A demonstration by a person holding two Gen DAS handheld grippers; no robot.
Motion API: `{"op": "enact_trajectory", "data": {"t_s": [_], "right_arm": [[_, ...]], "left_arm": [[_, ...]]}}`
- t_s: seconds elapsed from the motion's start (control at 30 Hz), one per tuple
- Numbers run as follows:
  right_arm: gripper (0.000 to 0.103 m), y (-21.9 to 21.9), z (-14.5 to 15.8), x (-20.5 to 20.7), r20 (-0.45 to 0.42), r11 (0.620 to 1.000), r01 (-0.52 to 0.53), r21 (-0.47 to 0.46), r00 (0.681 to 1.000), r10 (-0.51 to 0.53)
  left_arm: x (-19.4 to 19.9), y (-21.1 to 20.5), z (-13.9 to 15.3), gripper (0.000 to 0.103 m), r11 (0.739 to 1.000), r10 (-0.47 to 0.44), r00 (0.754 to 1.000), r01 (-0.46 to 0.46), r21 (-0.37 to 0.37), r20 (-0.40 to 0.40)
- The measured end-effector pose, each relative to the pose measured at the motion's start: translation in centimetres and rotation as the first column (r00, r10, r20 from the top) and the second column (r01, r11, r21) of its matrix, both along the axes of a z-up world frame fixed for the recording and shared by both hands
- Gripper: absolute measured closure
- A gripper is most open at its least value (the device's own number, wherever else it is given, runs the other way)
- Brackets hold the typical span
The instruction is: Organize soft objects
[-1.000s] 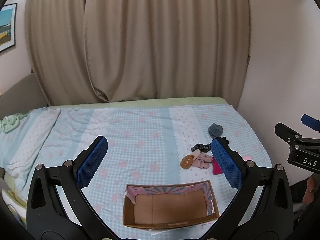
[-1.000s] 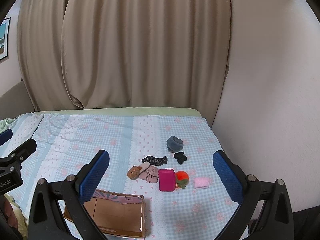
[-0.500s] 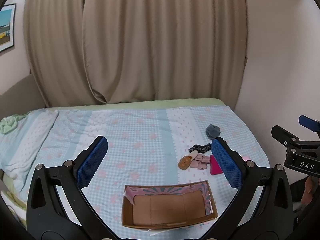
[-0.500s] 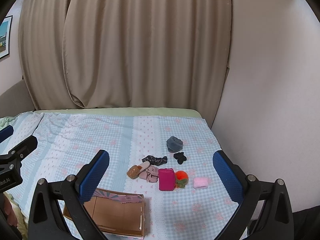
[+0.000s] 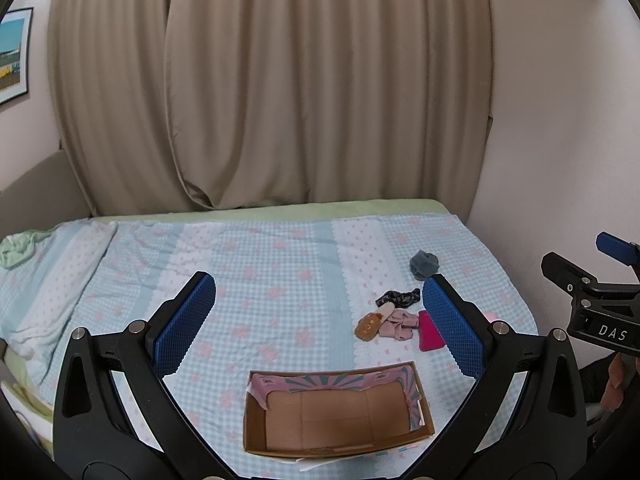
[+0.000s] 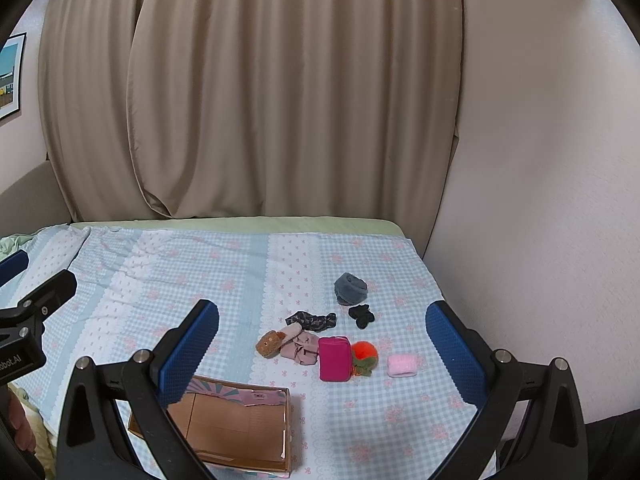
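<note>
An empty cardboard box (image 5: 336, 414) (image 6: 232, 426) lies on the bed near the front. Beyond it lie several small soft things: a grey cloth ball (image 6: 351, 288), a black scrunchie (image 6: 361, 316), a dark patterned band (image 6: 312, 320), a brown plush (image 6: 271, 343), a dusty pink cloth (image 6: 301, 351), a magenta pouch (image 6: 335, 358), an orange pompom (image 6: 364, 354) and a pale pink pad (image 6: 402, 365). My left gripper (image 5: 316, 324) is open and empty above the box. My right gripper (image 6: 322, 354) is open and empty, held above the pile.
The bed has a light blue checked sheet (image 5: 260, 280). Beige curtains (image 5: 280, 100) hang behind it and a white wall (image 6: 540, 200) runs along its right side. A green cloth (image 5: 16, 246) lies at the far left. A framed picture (image 5: 14, 56) hangs at left.
Both views have shifted slightly; the box and soft things have not moved. Both grippers stay open.
</note>
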State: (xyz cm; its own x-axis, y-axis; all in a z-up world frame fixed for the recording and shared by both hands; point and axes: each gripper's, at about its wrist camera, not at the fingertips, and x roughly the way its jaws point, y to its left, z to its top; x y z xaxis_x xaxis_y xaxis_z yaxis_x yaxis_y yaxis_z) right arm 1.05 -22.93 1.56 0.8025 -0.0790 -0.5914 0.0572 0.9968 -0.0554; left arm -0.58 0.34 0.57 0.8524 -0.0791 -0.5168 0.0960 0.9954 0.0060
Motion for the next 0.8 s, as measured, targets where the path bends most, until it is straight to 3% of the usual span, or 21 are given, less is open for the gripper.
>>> {"op": "enact_trajectory", "data": {"t_s": [0.8], "right_arm": [[0.0,-0.7,-1.0,0.2,-0.006,0.999,-0.012,0.034,1.0,0.012]], "left_arm": [[0.4,-0.1,0.3,0.0,0.999,-0.026,1.0,0.026,-0.031,-0.016]]}}
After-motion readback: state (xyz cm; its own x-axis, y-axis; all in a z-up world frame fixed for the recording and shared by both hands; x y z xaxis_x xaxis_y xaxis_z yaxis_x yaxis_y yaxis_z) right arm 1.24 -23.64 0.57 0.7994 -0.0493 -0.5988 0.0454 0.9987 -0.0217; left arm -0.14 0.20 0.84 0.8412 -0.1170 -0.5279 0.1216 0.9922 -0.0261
